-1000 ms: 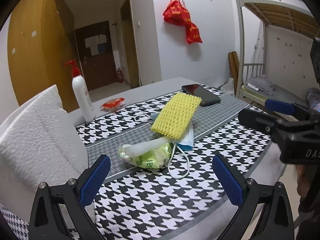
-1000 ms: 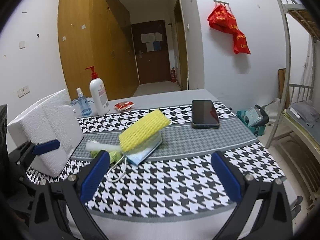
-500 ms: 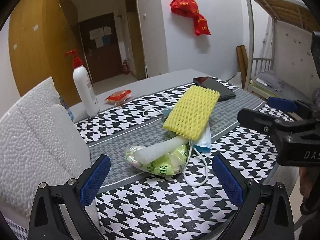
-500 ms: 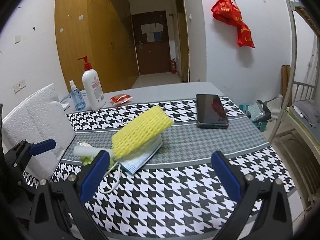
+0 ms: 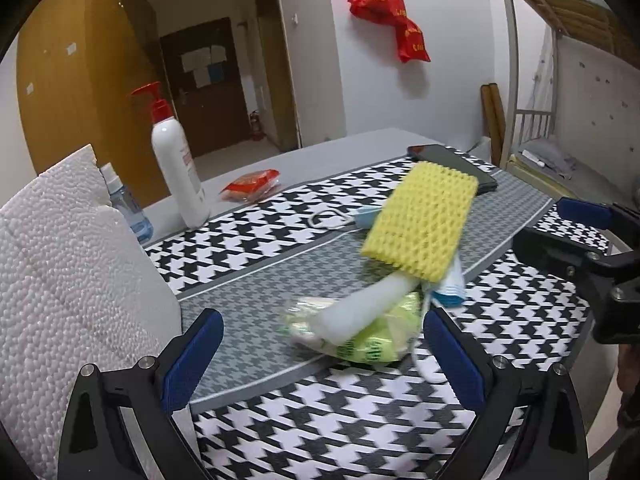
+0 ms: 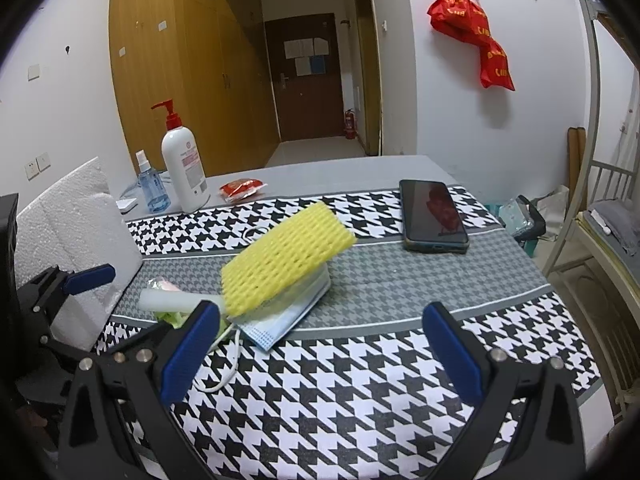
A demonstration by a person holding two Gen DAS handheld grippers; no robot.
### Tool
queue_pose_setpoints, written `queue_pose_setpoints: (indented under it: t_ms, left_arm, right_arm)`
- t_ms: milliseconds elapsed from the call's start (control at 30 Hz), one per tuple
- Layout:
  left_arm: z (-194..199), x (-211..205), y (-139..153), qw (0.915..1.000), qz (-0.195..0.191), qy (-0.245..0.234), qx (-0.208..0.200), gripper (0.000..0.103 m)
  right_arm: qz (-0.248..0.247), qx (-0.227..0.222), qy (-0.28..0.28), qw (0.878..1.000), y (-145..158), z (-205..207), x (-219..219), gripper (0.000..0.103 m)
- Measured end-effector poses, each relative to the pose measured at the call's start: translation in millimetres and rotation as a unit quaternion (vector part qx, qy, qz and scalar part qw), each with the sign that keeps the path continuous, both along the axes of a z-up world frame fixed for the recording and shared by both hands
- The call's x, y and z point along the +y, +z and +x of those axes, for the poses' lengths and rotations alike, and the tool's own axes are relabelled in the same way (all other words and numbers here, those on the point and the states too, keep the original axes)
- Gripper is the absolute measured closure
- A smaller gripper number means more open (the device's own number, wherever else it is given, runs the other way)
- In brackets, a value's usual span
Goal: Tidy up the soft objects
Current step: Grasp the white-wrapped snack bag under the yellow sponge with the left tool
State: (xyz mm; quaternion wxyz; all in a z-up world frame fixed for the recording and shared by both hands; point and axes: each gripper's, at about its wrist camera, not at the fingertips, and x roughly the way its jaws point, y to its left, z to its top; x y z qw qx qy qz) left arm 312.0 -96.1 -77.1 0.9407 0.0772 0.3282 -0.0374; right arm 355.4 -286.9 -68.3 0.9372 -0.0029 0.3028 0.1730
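Nothing looks sorted yet — the soft things lie in one loose heap near the middle of the worktop (image 6: 400, 380), on its houndstooth cloth. The yellow foam net (image 6: 286, 258) rests tilted on top of a blue face mask (image 6: 280, 326), with a white foam tube (image 5: 360, 308) and a green plastic packet (image 5: 368, 346) tucked under its left end. The left gripper (image 5: 320, 354) hangs just in front of the packet, jaws spread wide and empty; the right gripper (image 6: 316, 350) is likewise wide open and holding nothing, the mask's corner just beyond it. So the whole job seems to remain: separating the heap and placing each piece. No bin or target spot is visible, and the white foam block (image 5: 60, 280) at the left is cut off by the frame. The packet's print is blurred — its contents cannot be read.
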Motion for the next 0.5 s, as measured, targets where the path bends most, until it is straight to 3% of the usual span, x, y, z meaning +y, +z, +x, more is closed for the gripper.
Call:
queue_pose_setpoints:
  t_ms: [167,300,500]
  left_arm:
    - [1,9,0,0.9997,-0.015,-0.016,0.007,0.004]
    - [4,1,-2,0.9974,-0.027,-0.062,0.023,0.015]
    - [12,-4,-5,0.9951,-0.018,-0.089,0.039,0.031]
  right_arm:
    - [0.000,0.001,0.003,1.000,-2,2,4,0.001]
    - [0.003,0.002,0.004,1.000,-3,3,3,0.001]
    - [0.002,0.007,0.010,1.000,-6,4,7,0.001]
